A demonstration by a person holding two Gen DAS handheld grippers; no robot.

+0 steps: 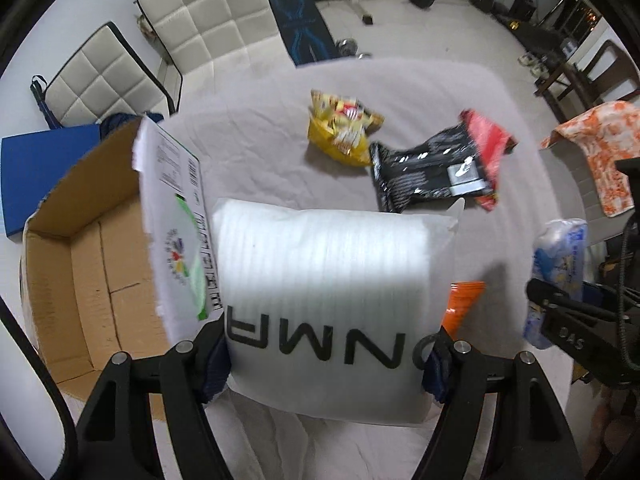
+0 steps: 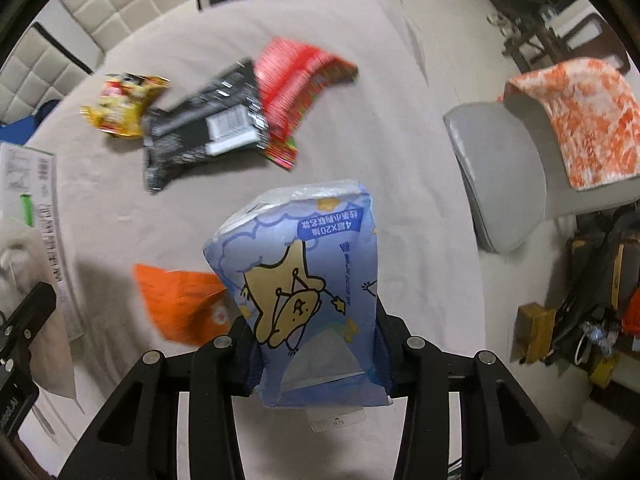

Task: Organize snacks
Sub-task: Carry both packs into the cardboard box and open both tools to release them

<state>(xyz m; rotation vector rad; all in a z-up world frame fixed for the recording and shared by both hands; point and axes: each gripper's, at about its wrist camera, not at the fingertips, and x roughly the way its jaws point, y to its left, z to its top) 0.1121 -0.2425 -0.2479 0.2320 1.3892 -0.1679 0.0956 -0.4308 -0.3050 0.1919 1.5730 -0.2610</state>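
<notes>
My left gripper is shut on a white foam pouch with black letters, held above the table just right of an open cardboard box. My right gripper is shut on a blue tissue pack with a cartoon figure; the same blue tissue pack shows at the right of the left wrist view. On the cloth lie a yellow snack bag, a black packet, a red packet and an orange packet.
A grey cloth covers the table. Padded white chairs stand behind it. A grey chair with an orange patterned cloth stands at the right. The box's white flap stands upright beside the pouch.
</notes>
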